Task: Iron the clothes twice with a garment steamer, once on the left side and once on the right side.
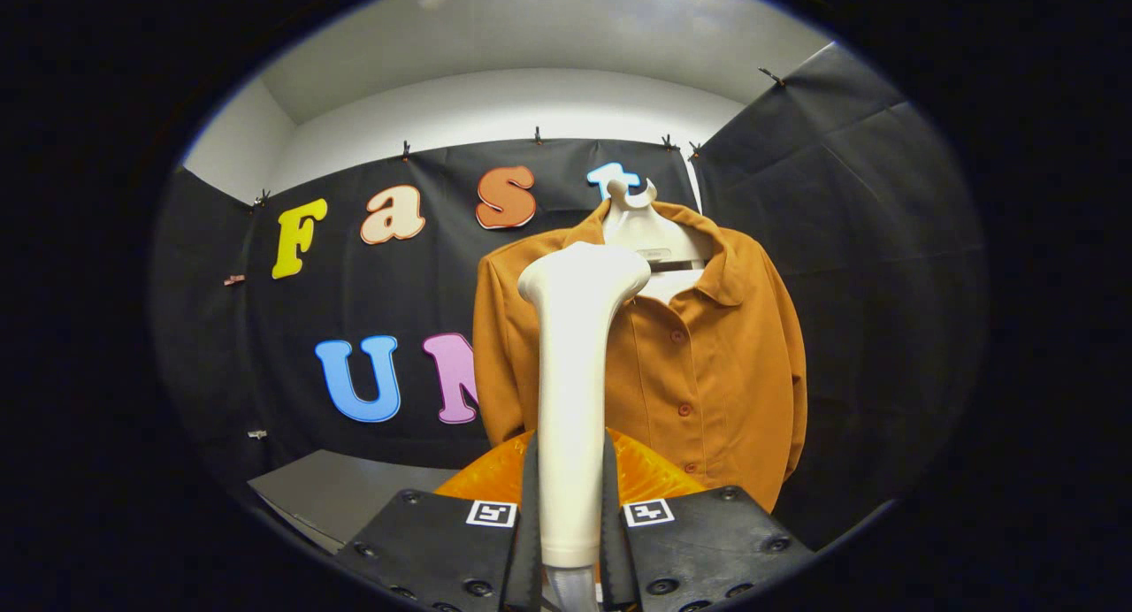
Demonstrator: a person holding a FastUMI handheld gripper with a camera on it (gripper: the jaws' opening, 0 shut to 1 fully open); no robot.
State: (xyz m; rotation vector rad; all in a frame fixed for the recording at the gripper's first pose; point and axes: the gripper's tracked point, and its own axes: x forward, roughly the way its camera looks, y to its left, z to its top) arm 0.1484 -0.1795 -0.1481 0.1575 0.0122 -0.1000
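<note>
Steamer [573, 391]: white handheld garment steamer, upright between the fingers, head flared at top, level with shirt's shoulder.
Gripper [570, 515]: clenched on steamer's lower handle, both fingers pressing its sides.
Fingers [531, 506]: narrow black strips flanking the handle, marker plates either side.
Shirt [699, 364]: rust-orange button-front, collared, hanging beyond the steamer; front placket facing the camera.
Hanger [646, 227]: pale, broad-shouldered, hook against booth wall, carrying the shirt.
Orange thing [654, 475]: glossy, rounded, just behind the fingers, below shirt hem; cannot tell what.
Table [345, 497]: grey surface, low and to the side of the shirt.
Handling, steamer: rigid smooth plastic, likely slippery; probably top-heavy at the head. Hold low on the handle looks sound, firm squeeze needed to stop tipping.
Handling, shirt: soft, light, free-hanging; likely to swing away under pressure, so light contact.
Task state: head appears short of the fabric; neither side pass judged begun.
</note>
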